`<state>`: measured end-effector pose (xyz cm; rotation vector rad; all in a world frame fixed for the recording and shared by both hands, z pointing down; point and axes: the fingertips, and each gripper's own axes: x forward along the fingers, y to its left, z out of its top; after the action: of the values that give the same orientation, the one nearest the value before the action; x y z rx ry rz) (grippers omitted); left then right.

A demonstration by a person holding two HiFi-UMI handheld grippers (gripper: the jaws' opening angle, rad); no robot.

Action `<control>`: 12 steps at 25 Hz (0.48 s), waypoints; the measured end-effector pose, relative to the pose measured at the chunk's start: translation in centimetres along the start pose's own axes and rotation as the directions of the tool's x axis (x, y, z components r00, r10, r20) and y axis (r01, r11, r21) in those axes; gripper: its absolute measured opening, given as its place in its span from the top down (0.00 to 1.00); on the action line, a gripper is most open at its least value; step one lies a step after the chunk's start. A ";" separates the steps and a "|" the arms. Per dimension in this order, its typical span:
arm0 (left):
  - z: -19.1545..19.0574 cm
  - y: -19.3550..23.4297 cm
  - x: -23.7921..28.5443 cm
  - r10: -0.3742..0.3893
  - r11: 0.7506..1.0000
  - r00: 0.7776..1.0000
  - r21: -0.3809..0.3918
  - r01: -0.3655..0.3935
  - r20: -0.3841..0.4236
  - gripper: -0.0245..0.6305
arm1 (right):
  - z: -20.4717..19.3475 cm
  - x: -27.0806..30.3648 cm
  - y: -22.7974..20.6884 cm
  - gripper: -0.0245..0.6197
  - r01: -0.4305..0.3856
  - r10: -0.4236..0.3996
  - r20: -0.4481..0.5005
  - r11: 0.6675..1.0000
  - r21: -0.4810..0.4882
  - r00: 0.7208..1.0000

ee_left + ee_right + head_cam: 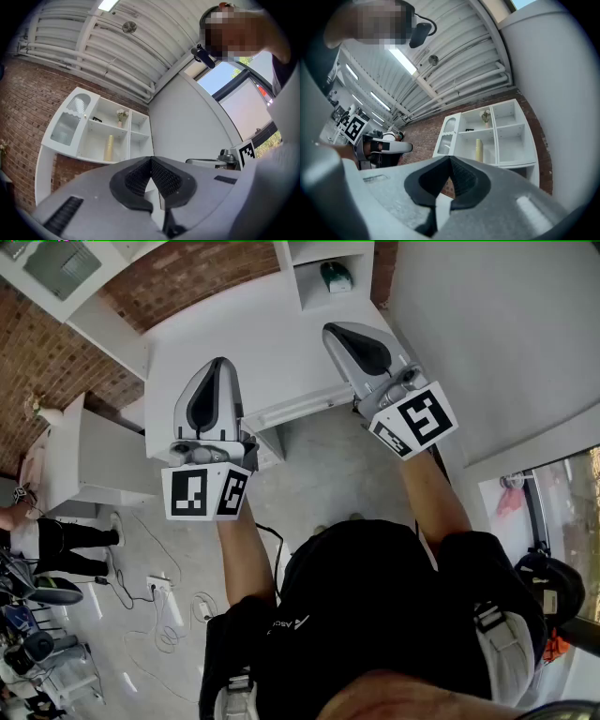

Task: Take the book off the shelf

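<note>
A pale yellow book (108, 148) stands upright in the middle compartment of a white shelf unit (136, 140) on a brick wall. It shows in the right gripper view too, the book (478, 150) in the shelf unit (511, 140). Both grippers are held up well short of the shelf, pointing at it. My left gripper (151, 160) is shut with nothing between its jaws. My right gripper (450, 160) also has its jaws together and holds nothing. In the head view the left gripper (220, 364) and right gripper (331, 330) hover side by side over a white surface (234, 324).
A small vase of flowers (121, 116) sits on the shelf above the book. A white wall (487, 334) runs along the right. On the floor lie cables and a power strip (155, 587). A person (47, 540) stands at the far left.
</note>
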<state>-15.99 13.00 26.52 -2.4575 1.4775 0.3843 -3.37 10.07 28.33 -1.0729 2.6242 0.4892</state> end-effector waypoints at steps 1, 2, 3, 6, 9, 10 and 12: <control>0.0 0.1 0.0 -0.001 1.000 1.000 0.001 0.001 0.000 0.96 | 0.0 0.1 0.1 0.96 0.000 0.000 0.002 1.000 0.004 1.000; 0.0 0.2 0.0 -0.002 1.000 1.000 0.002 0.002 0.000 0.96 | 0.0 0.3 0.1 0.96 0.000 -0.001 0.004 1.000 0.007 1.000; 0.0 0.3 0.0 -0.002 1.000 1.000 0.002 0.002 0.000 0.96 | 0.0 0.5 0.2 0.96 0.000 0.000 0.005 1.000 0.008 1.000; 0.0 1.1 -0.2 0.000 1.000 1.000 -0.001 0.000 0.001 0.96 | -0.2 1.2 0.7 0.96 -0.003 0.003 0.004 1.000 0.009 1.000; -0.1 2.3 -0.4 0.004 1.000 1.000 -0.006 -0.004 -0.001 0.96 | -0.5 2.3 1.3 0.96 -0.005 0.005 0.000 1.000 0.010 1.000; -0.2 2.8 -0.4 0.004 1.000 1.000 -0.008 -0.004 -0.002 0.96 | -0.7 2.7 1.5 0.96 -0.004 0.004 -0.002 1.000 0.011 1.000; -0.3 3.8 -0.6 0.003 1.000 1.000 -0.011 -0.003 -0.004 0.96 | -1.0 3.4 2.1 0.96 0.000 0.000 -0.005 1.000 0.010 1.000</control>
<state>-19.57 11.67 26.73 -2.4660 1.4843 0.3896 -7.35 8.94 28.41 -1.0718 2.6283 0.4741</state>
